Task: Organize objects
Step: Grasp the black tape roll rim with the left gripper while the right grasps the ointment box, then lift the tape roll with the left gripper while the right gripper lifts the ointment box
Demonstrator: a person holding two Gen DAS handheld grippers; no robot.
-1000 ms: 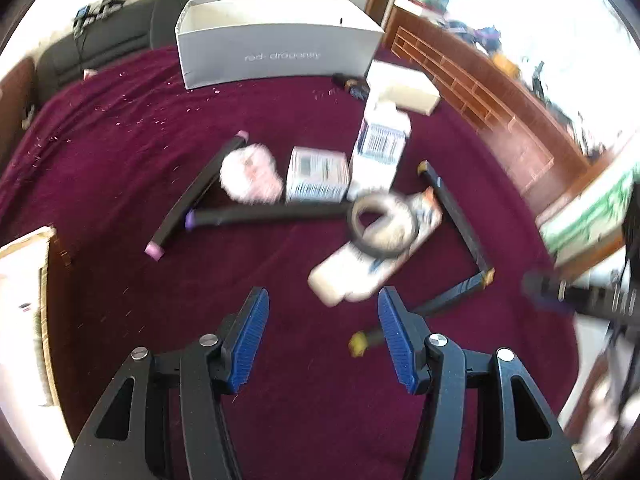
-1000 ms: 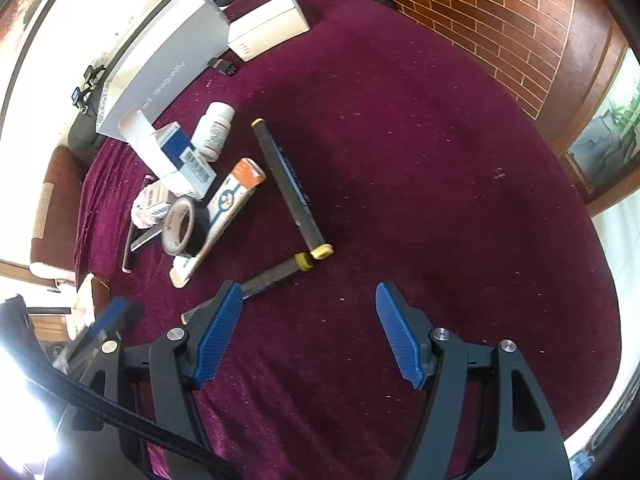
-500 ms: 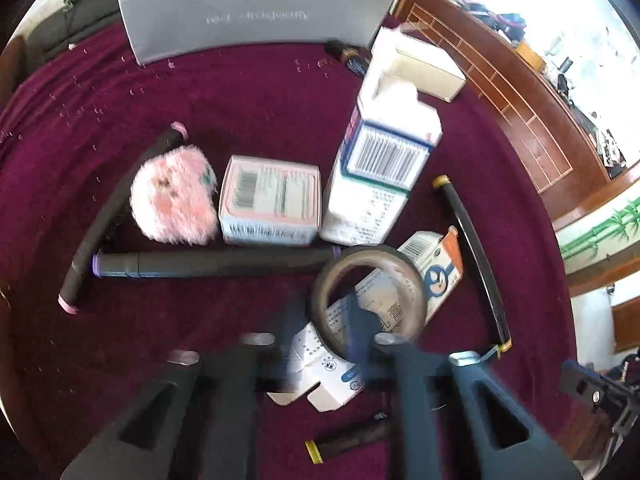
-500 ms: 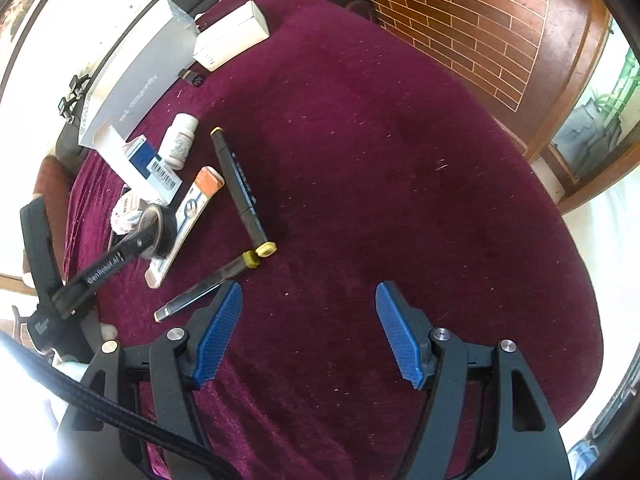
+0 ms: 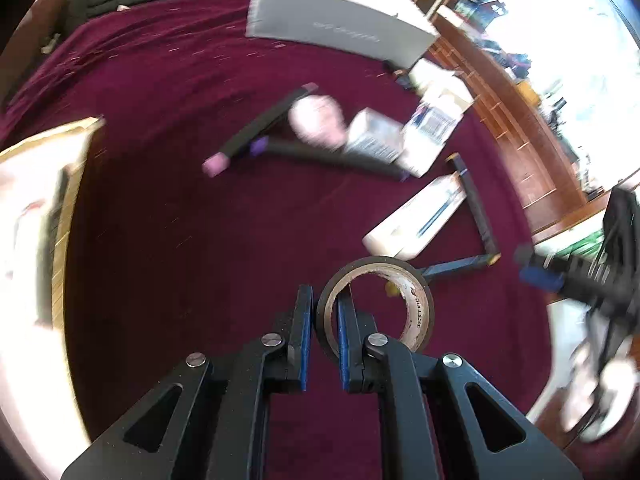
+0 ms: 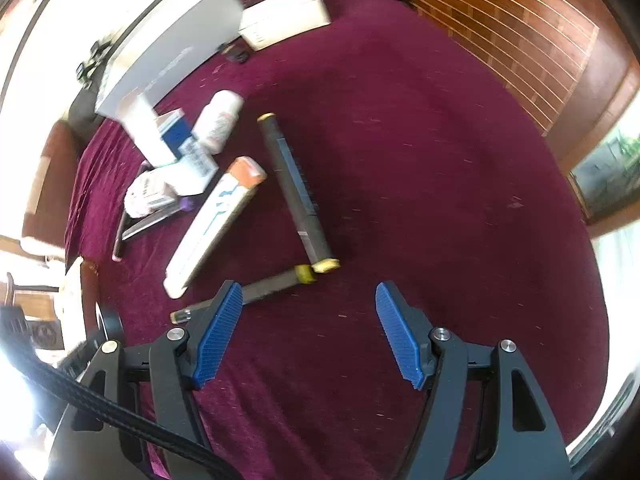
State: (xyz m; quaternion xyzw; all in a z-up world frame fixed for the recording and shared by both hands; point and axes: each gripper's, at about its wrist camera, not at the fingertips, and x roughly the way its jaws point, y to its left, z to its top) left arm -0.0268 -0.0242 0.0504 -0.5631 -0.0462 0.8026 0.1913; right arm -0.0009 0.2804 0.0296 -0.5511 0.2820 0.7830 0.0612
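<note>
My left gripper (image 5: 324,316) is shut on the rim of a dark tape roll (image 5: 416,300) and holds it above the maroon cloth (image 5: 180,240). A long toothpaste box (image 5: 416,216), small cartons (image 5: 376,140), a pink fluffy ball (image 5: 316,120) and black sticks (image 5: 256,128) lie beyond it. In the right wrist view my right gripper (image 6: 308,320) is open and empty, just above a yellow-tipped black stick (image 6: 264,288). The toothpaste box (image 6: 216,220), a longer black stick (image 6: 296,188) and a white bottle (image 6: 218,120) lie ahead.
A large grey open box (image 5: 340,28) stands at the far edge, also in the right wrist view (image 6: 168,52), with a white box (image 6: 284,16) beside it. A wooden board (image 5: 60,184) lies at the left. A brick wall (image 6: 520,32) is at the right.
My left gripper closed on the tape roll, lifted it off the toothpaste box and pulled back. My right gripper moved closer to the yellow-tipped stick, still open.
</note>
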